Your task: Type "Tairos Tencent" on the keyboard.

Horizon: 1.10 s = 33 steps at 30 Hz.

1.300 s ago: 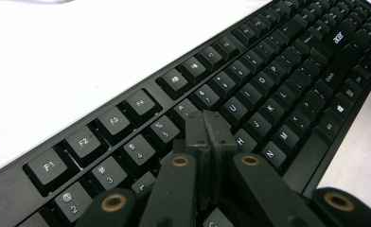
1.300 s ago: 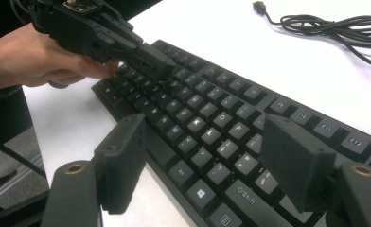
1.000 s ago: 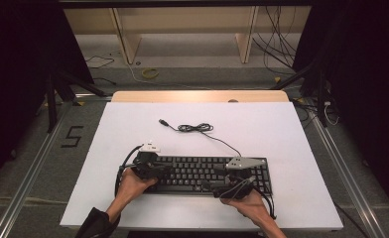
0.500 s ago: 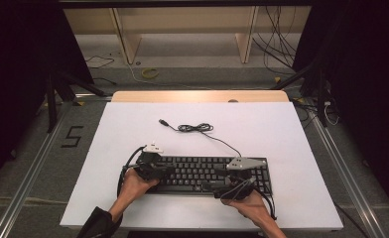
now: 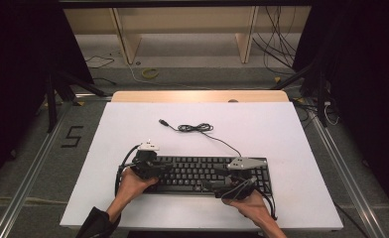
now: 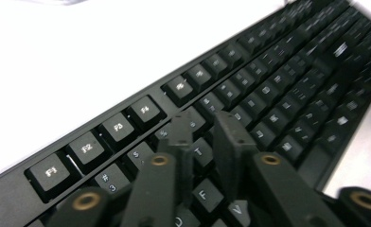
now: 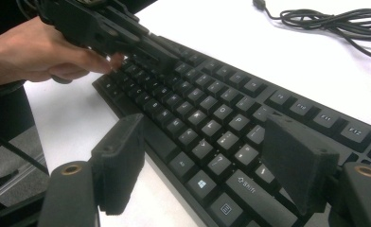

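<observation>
A black keyboard (image 5: 197, 171) lies near the front edge of the white table (image 5: 291, 134). Its cable (image 5: 195, 128) coils behind it and ends in a loose USB plug (image 5: 162, 121). My left gripper (image 5: 165, 170) is over the keyboard's left end. In the left gripper view its jaws (image 6: 205, 135) are nearly together, with nothing between them, and their tips rest on the keys near T. My right gripper (image 7: 207, 161) hangs open above the keyboard's (image 7: 212, 109) right half, one pad on each side of the bottom rows. The left gripper (image 7: 167, 59) also appears in the right gripper view, touching the far keys.
A wooden strip (image 5: 197, 96) borders the table's far edge, and wooden shelving stands beyond it. A "5" mark (image 5: 73, 136) is on the floor at the left. Metal rails run along both sides, with loose cables on the floor at the back right.
My left gripper has shifted slightly to the right over the keys. The right gripper and the keyboard have hardly moved.
</observation>
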{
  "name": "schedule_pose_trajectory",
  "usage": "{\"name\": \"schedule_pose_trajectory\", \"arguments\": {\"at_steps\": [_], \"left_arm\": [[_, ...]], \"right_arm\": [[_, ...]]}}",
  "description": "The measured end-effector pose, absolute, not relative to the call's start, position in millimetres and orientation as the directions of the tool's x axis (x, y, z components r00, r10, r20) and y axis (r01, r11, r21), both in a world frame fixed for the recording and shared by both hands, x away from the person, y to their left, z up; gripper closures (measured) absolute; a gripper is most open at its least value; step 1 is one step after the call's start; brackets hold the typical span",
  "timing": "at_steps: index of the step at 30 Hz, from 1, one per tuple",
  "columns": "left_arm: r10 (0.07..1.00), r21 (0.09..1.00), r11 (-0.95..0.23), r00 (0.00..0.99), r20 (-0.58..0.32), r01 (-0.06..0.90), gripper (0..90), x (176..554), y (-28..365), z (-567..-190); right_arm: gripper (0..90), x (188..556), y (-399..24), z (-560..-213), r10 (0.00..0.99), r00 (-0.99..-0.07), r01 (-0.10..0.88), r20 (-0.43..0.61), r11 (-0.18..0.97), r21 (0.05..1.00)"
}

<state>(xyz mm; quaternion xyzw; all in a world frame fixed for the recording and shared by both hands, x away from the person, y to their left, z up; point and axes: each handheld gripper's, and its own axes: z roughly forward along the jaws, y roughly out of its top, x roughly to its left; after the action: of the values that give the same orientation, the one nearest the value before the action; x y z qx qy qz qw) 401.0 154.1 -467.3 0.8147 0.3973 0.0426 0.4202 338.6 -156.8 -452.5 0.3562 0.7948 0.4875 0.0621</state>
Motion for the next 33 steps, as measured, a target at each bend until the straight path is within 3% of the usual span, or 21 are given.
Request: {"name": "schedule_pose_trajectory", "arguments": {"at_steps": [8, 13, 19, 33], "left_arm": [[0.660, 0.751, -0.256, 0.678, -0.324, 0.609, 47.9, 394, 162, -458], [0.633, 0.778, -0.211, 0.690, -0.352, 0.592, 37.0, 388, 165, -454], [0.609, 0.806, -0.183, 0.709, -0.356, 0.562, 30.8, 376, 170, -451], [0.589, 0.826, -0.166, 0.726, -0.355, 0.539, 28.2, 356, 178, -455]], "right_arm": [[30.9, 338, -166, -451, 0.640, -0.728, 0.500, 0.247, 0.250, 0.829], [30.7, 336, -175, -450, 0.649, -0.718, 0.496, 0.251, 0.223, 0.839], [30.7, 333, -186, -448, 0.659, -0.711, 0.484, 0.247, 0.202, 0.852], [30.3, 324, -198, -448, 0.663, -0.714, 0.458, 0.224, 0.201, 0.866]]}}
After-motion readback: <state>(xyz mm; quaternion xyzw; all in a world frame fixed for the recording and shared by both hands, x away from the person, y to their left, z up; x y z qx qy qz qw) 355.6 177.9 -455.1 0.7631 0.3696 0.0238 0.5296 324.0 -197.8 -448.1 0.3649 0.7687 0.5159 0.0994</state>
